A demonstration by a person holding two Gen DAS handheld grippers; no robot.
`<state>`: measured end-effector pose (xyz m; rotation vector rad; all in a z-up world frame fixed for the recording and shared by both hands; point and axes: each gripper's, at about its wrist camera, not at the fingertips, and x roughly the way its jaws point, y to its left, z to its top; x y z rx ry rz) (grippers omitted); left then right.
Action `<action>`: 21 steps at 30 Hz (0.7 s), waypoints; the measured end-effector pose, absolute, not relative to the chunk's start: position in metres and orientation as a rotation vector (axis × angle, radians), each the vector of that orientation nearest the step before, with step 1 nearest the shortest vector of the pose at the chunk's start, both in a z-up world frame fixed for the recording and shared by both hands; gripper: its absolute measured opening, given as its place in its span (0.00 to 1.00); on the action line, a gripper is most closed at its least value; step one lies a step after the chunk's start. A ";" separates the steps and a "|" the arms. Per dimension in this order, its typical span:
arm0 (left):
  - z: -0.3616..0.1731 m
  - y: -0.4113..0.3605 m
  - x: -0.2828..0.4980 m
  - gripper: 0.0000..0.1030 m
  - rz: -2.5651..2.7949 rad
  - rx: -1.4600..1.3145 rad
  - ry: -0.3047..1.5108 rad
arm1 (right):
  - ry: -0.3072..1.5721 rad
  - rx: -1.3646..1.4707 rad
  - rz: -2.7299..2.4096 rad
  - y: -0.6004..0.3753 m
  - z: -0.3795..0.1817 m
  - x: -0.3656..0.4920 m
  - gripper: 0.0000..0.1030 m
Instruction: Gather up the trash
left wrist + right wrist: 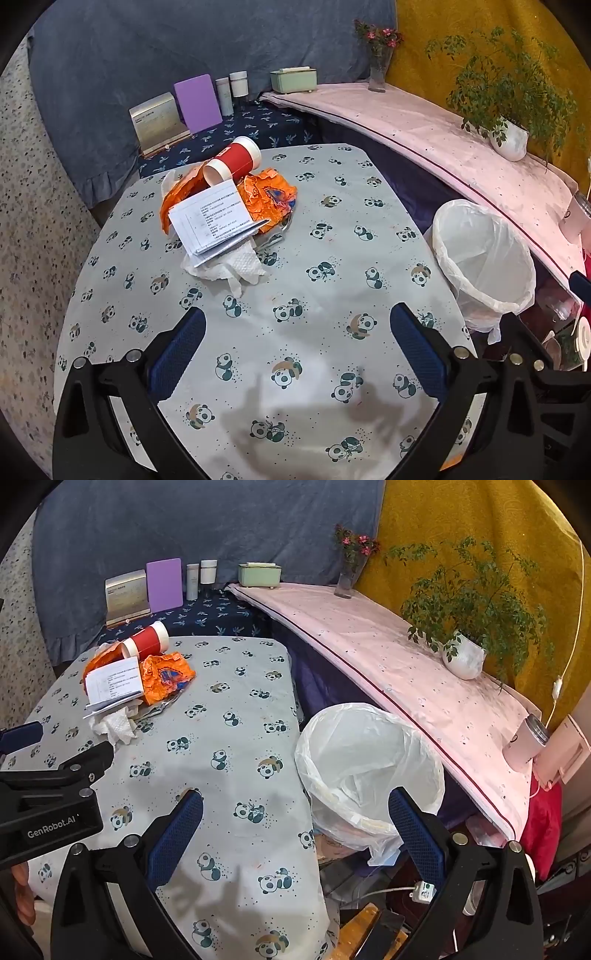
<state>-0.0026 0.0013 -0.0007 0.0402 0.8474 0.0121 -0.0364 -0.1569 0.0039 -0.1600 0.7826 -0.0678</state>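
Both hand-held grippers, left (297,328) and right (295,808), hung released over my desk (325,229).
Trash pile (225,210) sat at eleven o'clock: light, crushable; I judged the paper cup (236,158) easiest to pinch mid-body.

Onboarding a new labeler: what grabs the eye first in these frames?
The trash heap at the far side of the panda-print table: a tipped red paper cup on orange wrappers, printed papers and a crumpled tissue. Next, the white-lined bin beside the table's right edge. Both tools, left tool and right tool, are open and hold nothing.
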 end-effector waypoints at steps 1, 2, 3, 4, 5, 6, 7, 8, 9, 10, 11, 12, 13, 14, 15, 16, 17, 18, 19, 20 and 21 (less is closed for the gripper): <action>-0.001 0.001 -0.003 0.93 0.013 0.040 0.848 | 0.782 -0.160 -0.066 -0.157 0.004 -0.036 0.93; -0.001 0.002 -0.003 0.93 0.013 0.041 0.848 | 0.782 -0.162 -0.066 -0.157 0.005 -0.036 0.93; 0.000 0.001 -0.003 0.93 0.014 0.042 0.848 | 0.782 -0.162 -0.065 -0.156 0.004 -0.036 0.93; 0.000 0.002 -0.003 0.93 0.013 0.042 0.848 | 0.783 -0.163 -0.064 -0.156 0.005 -0.036 0.93; 0.000 0.002 -0.003 0.93 0.014 0.041 0.848 | 0.783 -0.164 -0.063 -0.156 0.005 -0.036 0.93; 0.000 0.002 -0.003 0.93 0.015 0.041 0.848 | 0.782 -0.166 -0.064 -0.156 0.005 -0.035 0.93; 0.000 0.002 -0.003 0.93 0.015 0.042 0.849 | 0.782 -0.167 -0.063 -0.156 0.005 -0.035 0.93; -0.001 0.002 -0.004 0.93 0.015 0.042 0.849 | 0.782 -0.168 -0.064 -0.156 0.005 -0.036 0.93; 0.000 0.003 -0.004 0.93 0.014 0.042 0.848 | 0.781 -0.167 -0.064 -0.156 0.005 -0.036 0.93; -0.001 0.003 -0.005 0.93 0.014 0.044 0.849 | 0.781 -0.167 -0.064 -0.156 0.005 -0.036 0.93; -0.001 0.003 -0.004 0.93 0.014 0.044 0.850 | 0.782 -0.167 -0.065 -0.155 0.005 -0.035 0.93; -0.001 0.003 -0.005 0.93 0.013 0.043 0.851 | 0.782 -0.166 -0.065 -0.156 0.005 -0.035 0.93; -0.001 0.004 -0.005 0.93 0.013 0.044 0.852 | 0.782 -0.166 -0.066 -0.156 0.005 -0.035 0.93; -0.001 0.004 -0.005 0.93 0.012 0.044 0.851 | 0.781 -0.165 -0.067 -0.156 0.005 -0.035 0.93; -0.001 0.004 -0.005 0.93 0.013 0.046 0.852 | 0.781 -0.165 -0.066 -0.156 0.005 -0.035 0.93; -0.001 0.004 -0.006 0.93 0.013 0.047 0.852 | 0.781 -0.165 -0.066 -0.156 0.005 -0.035 0.93; -0.001 0.003 -0.006 0.93 0.012 0.047 0.852 | 0.781 -0.164 -0.066 -0.156 0.005 -0.035 0.93; -0.001 0.003 -0.007 0.93 0.011 0.048 0.852 | 0.781 -0.165 -0.068 -0.156 0.005 -0.035 0.93; -0.001 0.003 -0.007 0.93 0.011 0.048 0.853 | 0.781 -0.165 -0.068 -0.156 0.005 -0.035 0.93; -0.001 0.003 -0.008 0.93 0.011 0.048 0.853 | 0.782 -0.165 -0.067 -0.156 0.005 -0.035 0.93; -0.001 0.003 -0.008 0.93 0.011 0.048 0.852 | 0.782 -0.164 -0.067 -0.156 0.005 -0.035 0.93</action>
